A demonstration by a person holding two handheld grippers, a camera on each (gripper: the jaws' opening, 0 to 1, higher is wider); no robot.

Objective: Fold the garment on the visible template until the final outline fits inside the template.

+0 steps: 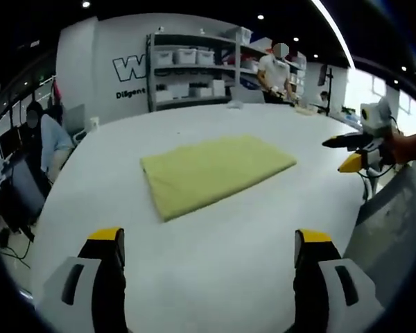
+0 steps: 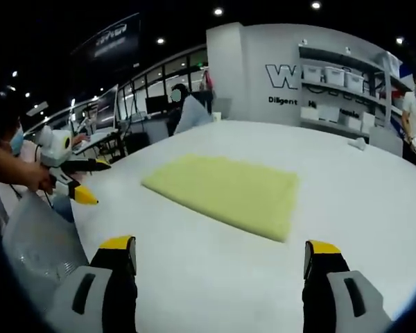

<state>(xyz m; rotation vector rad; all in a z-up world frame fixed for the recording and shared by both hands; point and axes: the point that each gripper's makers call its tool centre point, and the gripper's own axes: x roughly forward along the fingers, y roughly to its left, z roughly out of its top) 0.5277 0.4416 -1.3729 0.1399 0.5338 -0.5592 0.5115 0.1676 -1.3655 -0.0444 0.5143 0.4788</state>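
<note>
A yellow garment point(image 1: 218, 173), folded into a flat rectangle, lies in the middle of the white table point(image 1: 215, 277). My left gripper point(image 1: 209, 239) hovers open above the near table edge, well short of the cloth, with nothing between its yellow-tipped jaws. My right gripper point(image 1: 343, 152) is held off the table's right side, its jaws apart and empty. In the right gripper view the garment point(image 2: 229, 191) lies ahead of my open right gripper point(image 2: 220, 246). There the left gripper point(image 2: 89, 182) hangs at the left beyond the table point(image 2: 215, 291) edge, held by a hand.
A grey translucent sheet point(image 1: 388, 222) point(image 2: 38, 250) hangs beside the table near the person's hands. Shelves with white bins point(image 1: 194, 62) point(image 2: 340, 87) line the back wall. One person stands by them point(image 1: 277, 73); another sits past the table's far side point(image 1: 48, 139) point(image 2: 187, 111).
</note>
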